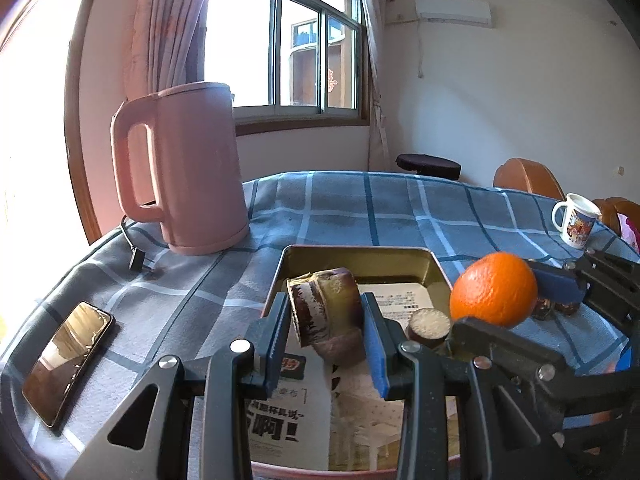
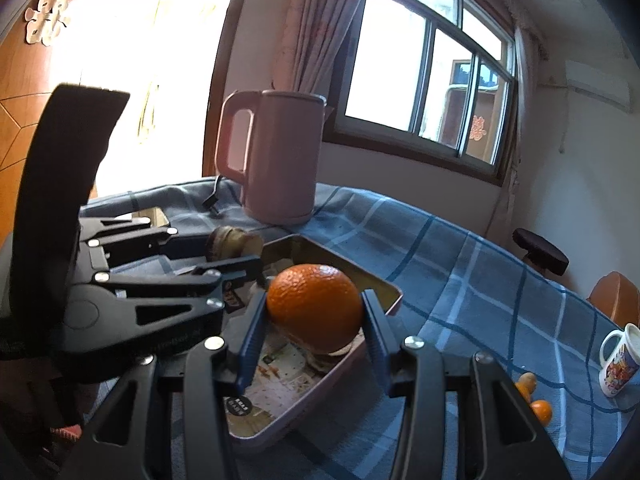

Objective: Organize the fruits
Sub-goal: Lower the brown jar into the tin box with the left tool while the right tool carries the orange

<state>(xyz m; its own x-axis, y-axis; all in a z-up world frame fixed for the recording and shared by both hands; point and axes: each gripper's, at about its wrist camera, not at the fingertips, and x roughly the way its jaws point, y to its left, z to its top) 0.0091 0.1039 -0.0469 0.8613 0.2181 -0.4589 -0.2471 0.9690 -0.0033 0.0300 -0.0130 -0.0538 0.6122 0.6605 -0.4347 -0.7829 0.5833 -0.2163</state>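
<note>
Closed on a brownish, striped chunk of fruit [image 1: 326, 312], the left gripper [image 1: 328, 332] holds it over the near half of the paper-lined tin tray [image 1: 436, 266]; a smaller round brown piece [image 1: 428, 322] lies at the tray's right edge, and beside it the right gripper [image 1: 516, 300] carries an orange [image 1: 494, 294] above that edge. From the right wrist, the right gripper [image 2: 314, 320] is clamped on the orange [image 2: 314, 306] just over the tray [image 2: 394, 294], the left gripper [image 2: 224, 254] alongside. Two small orange fruits [image 2: 534, 398] lie on the tablecloth [image 2: 460, 272] near its right edge, by a mug [image 2: 620, 356]. By my judgement the sorting is midway: two pieces are about to go in, and at least those two are left.
</note>
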